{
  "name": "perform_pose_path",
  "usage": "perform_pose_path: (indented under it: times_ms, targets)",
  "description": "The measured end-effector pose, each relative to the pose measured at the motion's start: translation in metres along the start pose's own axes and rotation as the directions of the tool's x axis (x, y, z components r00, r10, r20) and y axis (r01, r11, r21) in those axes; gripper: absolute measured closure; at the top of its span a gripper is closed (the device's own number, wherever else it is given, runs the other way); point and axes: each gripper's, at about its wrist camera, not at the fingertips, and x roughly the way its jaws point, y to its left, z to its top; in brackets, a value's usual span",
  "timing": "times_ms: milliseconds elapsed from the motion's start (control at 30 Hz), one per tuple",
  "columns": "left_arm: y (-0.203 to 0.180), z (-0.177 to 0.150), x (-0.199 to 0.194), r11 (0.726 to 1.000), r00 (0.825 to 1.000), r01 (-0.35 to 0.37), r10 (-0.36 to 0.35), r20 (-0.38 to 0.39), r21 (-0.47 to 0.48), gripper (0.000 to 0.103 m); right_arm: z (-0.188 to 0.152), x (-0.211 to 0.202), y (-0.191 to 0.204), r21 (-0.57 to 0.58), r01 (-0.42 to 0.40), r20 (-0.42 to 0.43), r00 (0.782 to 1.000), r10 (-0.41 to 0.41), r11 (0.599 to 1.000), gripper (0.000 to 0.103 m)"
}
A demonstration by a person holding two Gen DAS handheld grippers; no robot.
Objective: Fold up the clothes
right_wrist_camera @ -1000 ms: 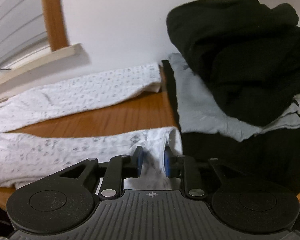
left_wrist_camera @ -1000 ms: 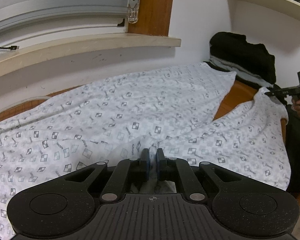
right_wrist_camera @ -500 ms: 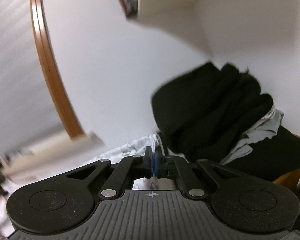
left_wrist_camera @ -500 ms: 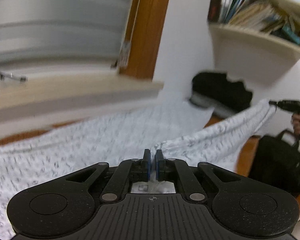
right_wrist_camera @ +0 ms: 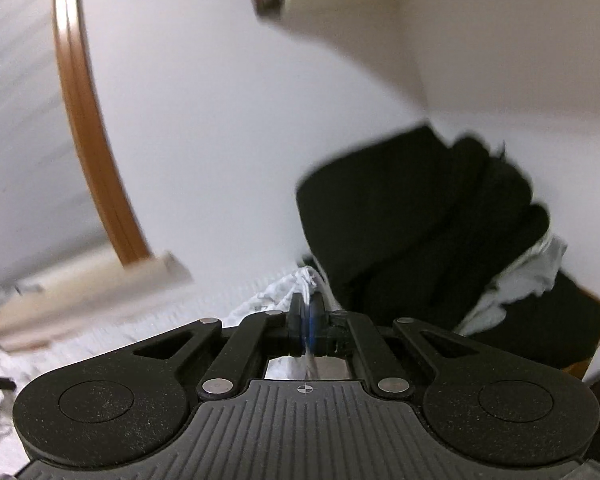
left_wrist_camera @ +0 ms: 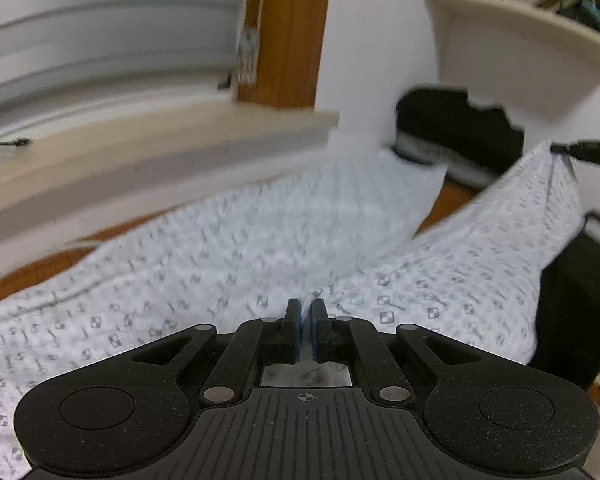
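Note:
A white garment with a small grey square print [left_wrist_camera: 228, 264] lies spread over the wooden table. My left gripper [left_wrist_camera: 306, 312] is shut on a fold of its near edge, lifted off the table. In the left wrist view the right gripper [left_wrist_camera: 556, 148] shows at the far right, holding the garment's other end up so the cloth hangs stretched between the two. In the right wrist view my right gripper [right_wrist_camera: 307, 304] is shut on the bunched white cloth [right_wrist_camera: 296, 284], raised above the table.
A pile of black clothes [right_wrist_camera: 420, 216] with a grey piece [right_wrist_camera: 528, 276] lies at the table's far right against the wall. A window sill [left_wrist_camera: 148, 148] and wooden frame [left_wrist_camera: 288, 28] run behind the table. A bookshelf [left_wrist_camera: 520, 40] hangs above. A black bag [left_wrist_camera: 576, 304] stands right.
The right gripper closed on the garment's end and lifted it well above the table. The left gripper rose too, still shut on its fold, so the cloth now hangs between them.

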Motion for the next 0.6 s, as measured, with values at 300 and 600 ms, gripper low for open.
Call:
perform_pose_path:
  times_ms: [300,600]
  targets:
    - [-0.008,0.010,0.002,0.997,1.000,-0.015,0.017,-0.015,0.079,0.087,-0.019,0.021,-0.007,-0.011,0.031,-0.038,0.999,-0.031,0.999,0.100]
    - [-0.032,0.017,0.032,0.977,0.994,0.032,-0.009,-0.105,0.212,0.101,-0.019,0.021,-0.002,-0.037,0.032,-0.036,0.999,-0.034,0.999,0.100]
